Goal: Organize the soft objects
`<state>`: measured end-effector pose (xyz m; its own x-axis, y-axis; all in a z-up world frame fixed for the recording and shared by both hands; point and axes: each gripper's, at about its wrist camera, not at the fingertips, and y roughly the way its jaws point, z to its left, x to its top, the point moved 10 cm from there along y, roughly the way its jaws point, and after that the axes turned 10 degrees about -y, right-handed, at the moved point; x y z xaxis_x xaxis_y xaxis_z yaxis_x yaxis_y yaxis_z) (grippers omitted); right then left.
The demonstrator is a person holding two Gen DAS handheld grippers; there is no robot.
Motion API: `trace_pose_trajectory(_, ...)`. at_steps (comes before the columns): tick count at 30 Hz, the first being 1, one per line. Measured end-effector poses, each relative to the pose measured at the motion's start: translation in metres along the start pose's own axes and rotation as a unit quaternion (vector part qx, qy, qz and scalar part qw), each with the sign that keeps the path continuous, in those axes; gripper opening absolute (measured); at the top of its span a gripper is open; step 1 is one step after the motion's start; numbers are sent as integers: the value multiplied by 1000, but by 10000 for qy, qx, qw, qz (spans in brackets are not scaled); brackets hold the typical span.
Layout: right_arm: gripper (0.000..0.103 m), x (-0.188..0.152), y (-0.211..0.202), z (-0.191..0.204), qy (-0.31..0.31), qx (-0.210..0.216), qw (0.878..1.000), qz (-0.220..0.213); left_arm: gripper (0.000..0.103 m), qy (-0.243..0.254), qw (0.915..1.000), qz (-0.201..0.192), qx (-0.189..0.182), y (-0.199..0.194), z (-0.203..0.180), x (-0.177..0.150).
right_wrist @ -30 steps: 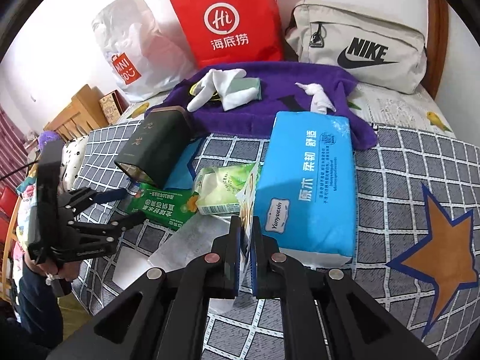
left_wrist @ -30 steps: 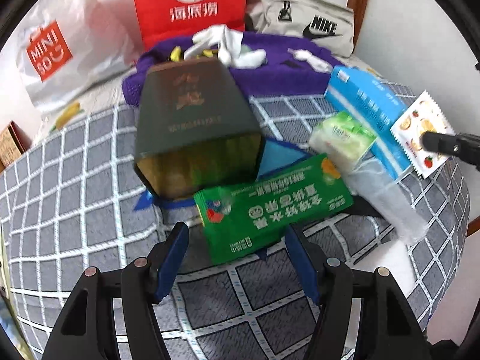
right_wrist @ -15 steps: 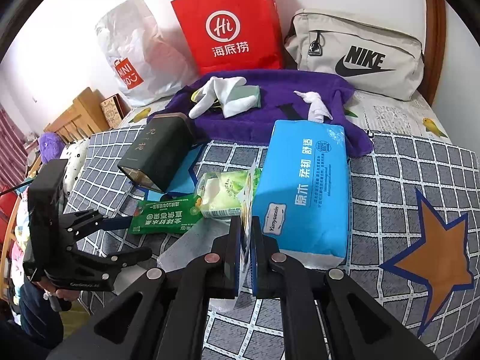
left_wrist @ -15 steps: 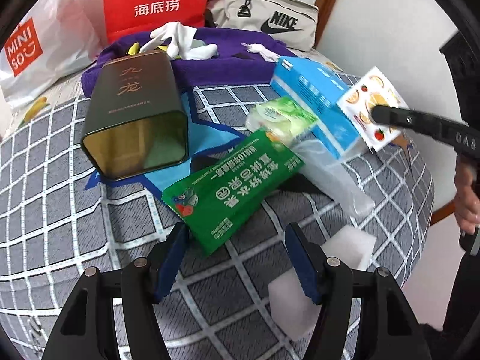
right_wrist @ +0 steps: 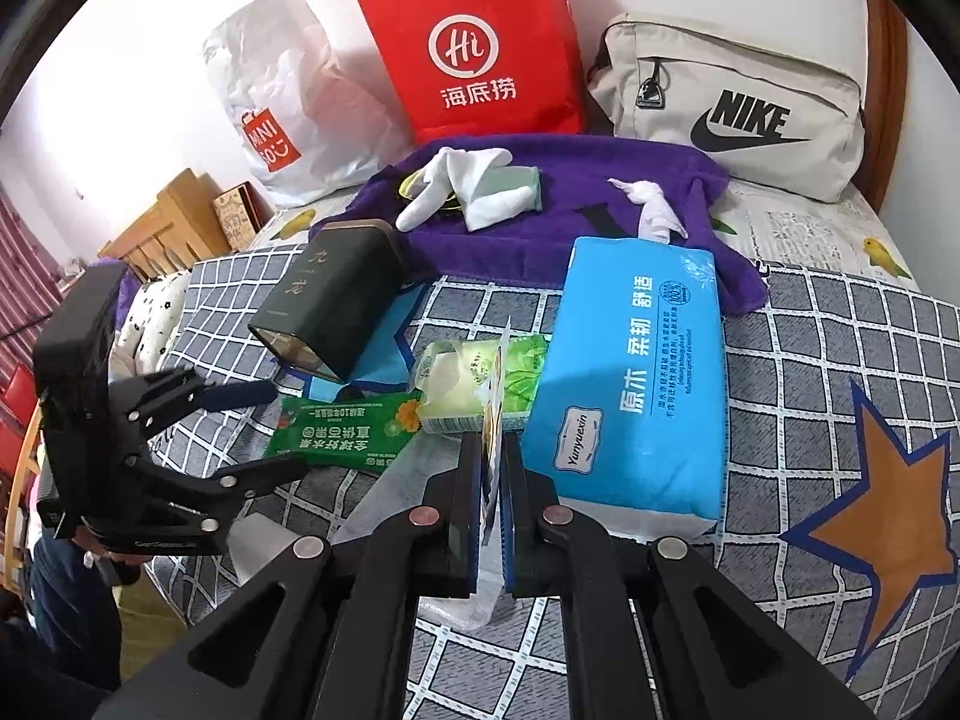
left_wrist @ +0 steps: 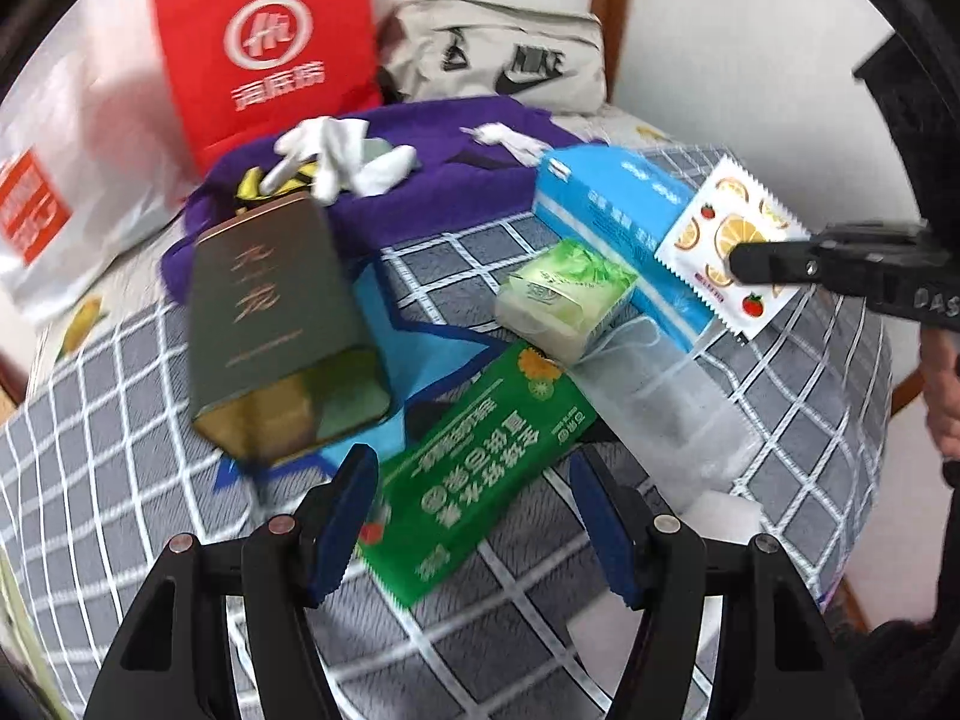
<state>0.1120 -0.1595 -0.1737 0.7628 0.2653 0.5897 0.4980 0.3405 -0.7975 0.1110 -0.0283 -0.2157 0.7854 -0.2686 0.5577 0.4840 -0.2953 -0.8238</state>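
- The right tool (right_wrist: pixel 493 486) was pressed together on a thin white sachet printed with orange slices and strawberries (left_wrist: pixel 729 240), pinching it by one edge and holding it clear of the bed, above the near end of the blue tissue pack (right_wrist: pixel 636 384).
- The left tool (left_wrist: pixel 474 516) stood spread with nothing between its blue pads, poised over the near end of a green snack packet (left_wrist: pixel 480 480) without touching it.
- That green packet lay flat on the grey checked bedspread (right_wrist: pixel 840 360), its far end tucked under a pale green pocket-tissue pack (left_wrist: pixel 564 300).
- The pocket-tissue pack rested against the long side of the blue tissue pack.
- A clear plastic bag (left_wrist: pixel 666 420) lay crumpled just beside the green packet, partly under the tissue packs.
- A dark green tin with gold lettering (right_wrist: pixel 330 306) lay on its side to the left of the packet, open end toward the cameras, on a blue star in the bedspread.
- Behind it a purple towel (right_wrist: pixel 600 222) was spread out, with white gloves (right_wrist: pixel 462 192) heaped on it.
- Against the wall stood a white Miniso bag (right_wrist: pixel 282 108), a red paper bag (right_wrist: pixel 480 42) and a beige Nike bag (right_wrist: pixel 732 102).
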Motion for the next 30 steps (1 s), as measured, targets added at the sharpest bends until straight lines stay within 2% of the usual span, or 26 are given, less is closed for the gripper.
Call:
trace_pose_trajectory(7, 7, -2, 3, -8, 69, -70, 9999, 81, 65, 408, 9989, 230, -75, 24, -6, 2)
trace_pose_trajectory(10, 7, -1, 7, -10, 126, -12, 9999, 101, 65, 616, 9975, 349, 1, 34, -6, -2)
trace_pose_trajectory(14, 7, 0, 10, -10, 105, -3, 9998, 138, 65, 533, 9975, 443, -139, 38, -3, -3)
trace_pose_trajectory(21, 7, 3, 11, -10, 112, -19, 9999, 129, 42, 535, 9978, 380, -131, 32, 0, -5)
trace_pose_trajectory(24, 7, 6, 10, -8, 108, 9, 9999, 81, 38, 449, 9984, 334, -32, 29, 6, -5)
trace_pose_trajectory(30, 6, 11, 2, -5, 59, -6, 10000, -31, 36, 234, 9996, 139, 73, 11, 14, -1)
